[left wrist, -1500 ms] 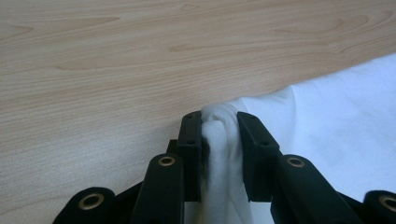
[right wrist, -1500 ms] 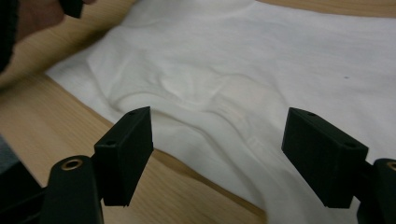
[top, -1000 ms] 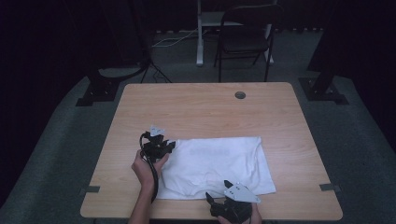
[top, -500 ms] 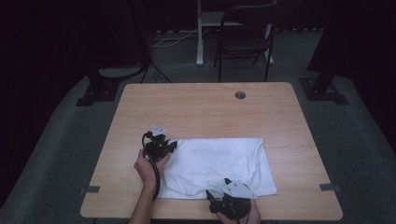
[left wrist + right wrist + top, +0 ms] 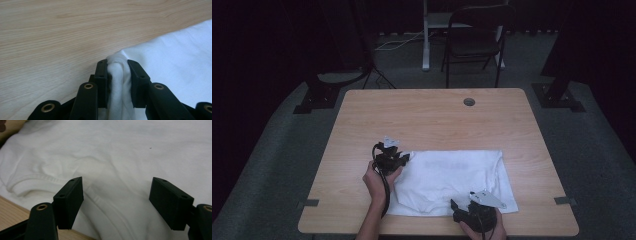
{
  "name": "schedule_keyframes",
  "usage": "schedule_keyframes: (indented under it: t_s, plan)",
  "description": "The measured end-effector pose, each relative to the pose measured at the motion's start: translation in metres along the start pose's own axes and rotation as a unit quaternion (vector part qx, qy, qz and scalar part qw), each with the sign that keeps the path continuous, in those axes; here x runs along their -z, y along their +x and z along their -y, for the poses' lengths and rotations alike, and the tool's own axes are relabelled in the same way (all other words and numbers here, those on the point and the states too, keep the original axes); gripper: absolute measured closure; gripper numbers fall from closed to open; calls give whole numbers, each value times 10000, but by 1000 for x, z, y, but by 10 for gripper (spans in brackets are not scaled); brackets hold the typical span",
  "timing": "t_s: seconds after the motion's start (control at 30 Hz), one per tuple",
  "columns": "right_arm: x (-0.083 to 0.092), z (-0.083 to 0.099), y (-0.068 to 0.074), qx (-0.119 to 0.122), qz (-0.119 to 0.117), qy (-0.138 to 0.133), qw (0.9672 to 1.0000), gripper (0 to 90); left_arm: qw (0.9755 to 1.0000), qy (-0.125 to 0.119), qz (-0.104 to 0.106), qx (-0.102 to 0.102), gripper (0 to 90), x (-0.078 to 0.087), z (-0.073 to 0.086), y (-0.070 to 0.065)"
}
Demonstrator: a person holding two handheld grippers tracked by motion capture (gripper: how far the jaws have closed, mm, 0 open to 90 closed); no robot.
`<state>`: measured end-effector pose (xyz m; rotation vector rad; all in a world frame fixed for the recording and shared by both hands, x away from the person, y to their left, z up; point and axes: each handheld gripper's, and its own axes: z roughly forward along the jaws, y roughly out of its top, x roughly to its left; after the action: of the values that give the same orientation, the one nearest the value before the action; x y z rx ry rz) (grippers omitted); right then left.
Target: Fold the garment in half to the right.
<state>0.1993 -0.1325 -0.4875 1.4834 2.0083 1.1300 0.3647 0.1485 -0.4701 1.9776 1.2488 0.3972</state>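
Left claw (image 5: pixel 117 72) is clamped on a bunched corner of the white shirt (image 5: pixel 452 175); right claw (image 5: pixel 116 195) hangs wide apart over its hem, probably not touching, near the surface (image 5: pixel 422 115) edge.

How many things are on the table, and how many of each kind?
White shirt: 1, its corner pinched in the left gripper
Grippers: 2, the left one and the right gripper, open over the shirt
Total: 3
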Motion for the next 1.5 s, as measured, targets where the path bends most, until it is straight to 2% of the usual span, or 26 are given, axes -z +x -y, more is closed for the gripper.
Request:
schedule_keyframes:
  t_s: [0.17, 0.27, 0.37, 0.43, 0.53, 0.63, 0.7, 0.8, 0.97, 1.2, 1.33, 1.5]
  plan:
    - [3, 0, -2, 35, 210, 84, 9997, 263, 10000, -2, 2, -6, 724, -1, 0, -7]
    - [3, 0, 4, 146, 298, 54, 9994, 261, 10000, 1, 17, 13, 722, -1, 1, -7]
    - [2, -3, 21, 407, 105, -20, 9991, 260, 10000, 20, 63, 33, 715, -1, 1, -5]
    - [-1, -7, 36, 645, -54, -55, 9979, 258, 9999, 33, 90, 39, 708, -2, 1, -4]
    - [-8, -13, 58, 876, -294, -118, 9956, 258, 10000, 33, 85, 15, 707, -2, 1, -4]
    - [-16, -17, 77, 1011, -534, -141, 9933, 259, 9999, 26, 97, 18, 707, -2, 1, -4]
    - [-21, -18, 89, 1147, -612, -175, 9914, 259, 9999, 28, 113, 8, 706, -2, 1, -3]
    - [-26, -17, 106, 1247, -878, -150, 9882, 259, 9999, 43, 139, -11, 706, -2, 1, -2]
    - [-36, -15, 124, 1321, -1116, -55, 9849, 260, 9998, 28, 177, 7, 706, -2, 1, -1]
    - [-44, -15, 135, 1405, -1361, 6, 9807, 260, 9997, 17, 232, 54, 706, -2, 1, 0]
    - [-48, -16, 142, 1448, -1344, 55, 9803, 259, 9996, 9, 265, 59, 706, -2, 2, 2]
    - [-53, -12, 156, 1692, -1047, 178, 9798, 239, 9997, -3, 246, 46, 705, -2, 2, 1]
